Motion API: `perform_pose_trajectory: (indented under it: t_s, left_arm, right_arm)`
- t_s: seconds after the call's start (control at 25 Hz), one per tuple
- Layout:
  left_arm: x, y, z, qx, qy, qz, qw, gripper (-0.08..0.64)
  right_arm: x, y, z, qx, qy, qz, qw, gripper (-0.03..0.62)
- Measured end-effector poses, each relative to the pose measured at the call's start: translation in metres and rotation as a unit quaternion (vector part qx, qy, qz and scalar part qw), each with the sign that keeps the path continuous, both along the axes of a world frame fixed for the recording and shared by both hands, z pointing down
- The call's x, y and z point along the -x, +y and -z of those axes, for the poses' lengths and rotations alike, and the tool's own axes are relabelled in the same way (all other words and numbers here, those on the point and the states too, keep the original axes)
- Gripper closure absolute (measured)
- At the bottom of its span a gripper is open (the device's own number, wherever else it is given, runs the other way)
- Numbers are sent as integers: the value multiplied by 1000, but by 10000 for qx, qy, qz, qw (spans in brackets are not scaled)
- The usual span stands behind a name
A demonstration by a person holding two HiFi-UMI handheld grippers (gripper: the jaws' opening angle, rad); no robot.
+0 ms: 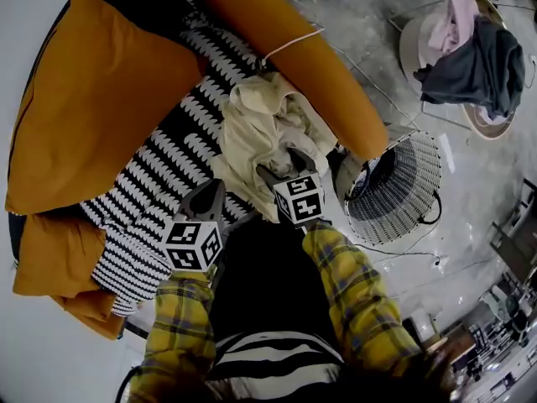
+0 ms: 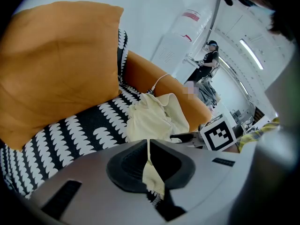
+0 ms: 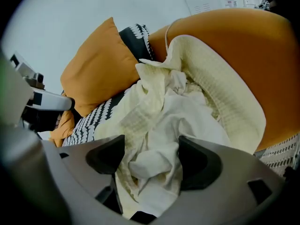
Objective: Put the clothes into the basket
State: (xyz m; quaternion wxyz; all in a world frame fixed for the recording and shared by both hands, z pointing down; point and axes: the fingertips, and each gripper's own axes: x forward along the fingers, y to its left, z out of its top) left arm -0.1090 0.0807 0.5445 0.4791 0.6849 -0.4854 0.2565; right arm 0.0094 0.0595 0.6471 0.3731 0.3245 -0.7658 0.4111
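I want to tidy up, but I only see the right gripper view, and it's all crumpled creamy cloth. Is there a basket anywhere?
Observer: Yes. The head view shows a black wire basket standing just right of the long orange sofa arm.
Operator: Are any clothes in a basket already?
Observer: Farther off there is a white round basket holding a pink garment and a dark grey garment.
Operator: What is my left gripper doing?
Observer: The left gripper has its jaws together on a thin pale yellow strip of cloth.
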Motion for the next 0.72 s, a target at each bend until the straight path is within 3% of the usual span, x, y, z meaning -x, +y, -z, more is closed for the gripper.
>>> perform_pose_trajectory:
  t_s: [0.36,0.64,0.72]
  left_arm:
    - [6,11,-11,78,0,134,9999,534]
    - [7,7,-1,-39,48,119,9999,534]
    - [7,5,0,-115,66,105,9999,534]
  right_arm:
    - [6,4,-20,-27,380,38,9993,256]
    - [7,11,-17,292,505,153,9982,481]
    - [10,13,-14,296,485,175,9982,510]
